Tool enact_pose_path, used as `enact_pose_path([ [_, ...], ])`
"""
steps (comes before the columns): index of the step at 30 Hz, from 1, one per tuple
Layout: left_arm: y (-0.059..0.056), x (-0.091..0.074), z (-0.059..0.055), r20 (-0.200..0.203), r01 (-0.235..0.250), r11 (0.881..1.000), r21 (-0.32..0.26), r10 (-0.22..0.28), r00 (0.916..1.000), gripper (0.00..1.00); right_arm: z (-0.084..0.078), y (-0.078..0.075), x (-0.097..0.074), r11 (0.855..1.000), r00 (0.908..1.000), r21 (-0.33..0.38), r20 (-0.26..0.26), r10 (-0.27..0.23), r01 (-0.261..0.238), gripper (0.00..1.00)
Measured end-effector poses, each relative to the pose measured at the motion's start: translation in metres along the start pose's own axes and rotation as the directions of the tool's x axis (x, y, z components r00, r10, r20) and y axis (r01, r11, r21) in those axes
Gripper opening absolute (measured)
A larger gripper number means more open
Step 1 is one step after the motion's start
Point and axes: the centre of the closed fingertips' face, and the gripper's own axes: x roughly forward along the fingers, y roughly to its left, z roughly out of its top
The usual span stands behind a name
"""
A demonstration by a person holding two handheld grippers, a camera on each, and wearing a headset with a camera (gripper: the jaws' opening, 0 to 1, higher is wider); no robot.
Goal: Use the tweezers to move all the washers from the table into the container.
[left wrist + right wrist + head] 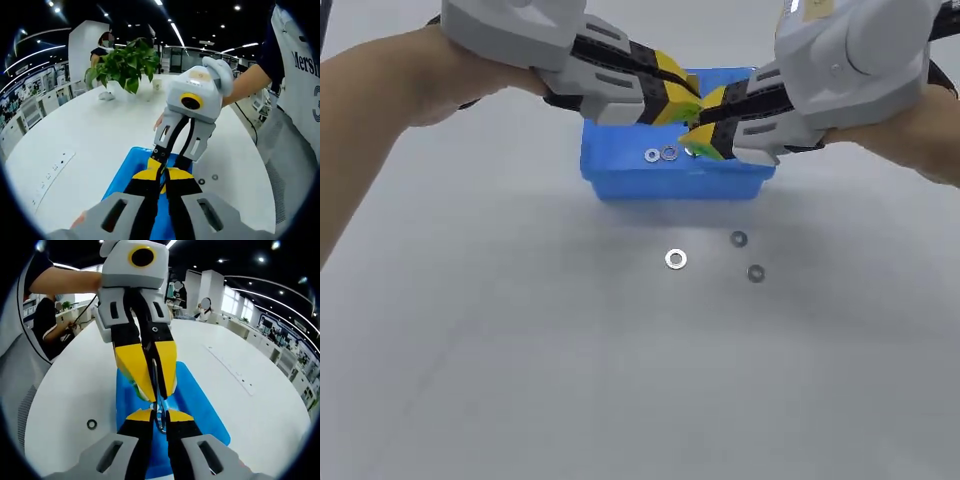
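Container (670, 186) blue; washers (676, 260), tweezers (159, 412) silver; table (520, 350) white; left gripper (692, 100), right gripper (695, 140) grey, jaws black-yellow.

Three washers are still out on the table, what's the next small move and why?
Probably swing the tweezers, clamped by both the right gripper and the left gripper over the blue container, down toward the nearest washer on the table; three washers lie there, uncollected. I can't tell whether the tips hold one now.
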Motion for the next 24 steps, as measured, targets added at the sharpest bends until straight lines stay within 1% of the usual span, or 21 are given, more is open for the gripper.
enact_pose_path([
  [5, 0.000, 0.001, 0.000, -0.004, 0.005, 1.000, 0.006, -0.005, 1.0000, 0.08, 0.000, 0.001, 0.000, 1.000, 1.0000, -0.006, -0.002, 0.005, -0.005, 0.11],
  [7, -0.002, 0.000, 0.000, -0.012, 0.009, 1.000, 0.014, -0.009, 0.9999, 0.07, 0.001, 0.002, 0.000, 1.000, 1.0000, -0.027, -0.007, 0.002, -0.002, 0.11],
  [8, -0.003, 0.000, 0.000, -0.017, 0.010, 1.000, 0.020, -0.009, 0.9998, 0.07, 0.001, 0.003, 0.000, 0.999, 0.9999, -0.049, -0.013, 0.003, -0.004, 0.11],
  [12, -0.008, -0.004, 0.001, -0.018, 0.013, 1.000, 0.020, -0.012, 0.9998, 0.08, 0.003, 0.006, -0.001, 0.998, 0.9998, -0.068, -0.017, 0.012, -0.014, 0.12],
  [14, -0.009, -0.006, 0.003, -0.017, 0.012, 1.000, 0.024, -0.012, 0.9998, 0.08, 0.005, 0.007, -0.002, 0.997, 0.9998, -0.078, -0.013, 0.014, -0.015, 0.12],
  [20, -0.014, -0.016, 0.016, -0.012, 0.000, 0.998, 0.061, 0.001, 0.9999, 0.08, 0.019, 0.003, -0.009, 0.995, 0.9999, -0.098, 0.012, 0.000, 0.001, 0.11],
  [24, -0.019, -0.022, 0.022, -0.010, 0.000, 0.997, 0.081, 0.001, 0.9999, 0.08, 0.027, 0.007, -0.014, 0.994, 0.9997, -0.110, 0.023, -0.003, 0.005, 0.11],
])
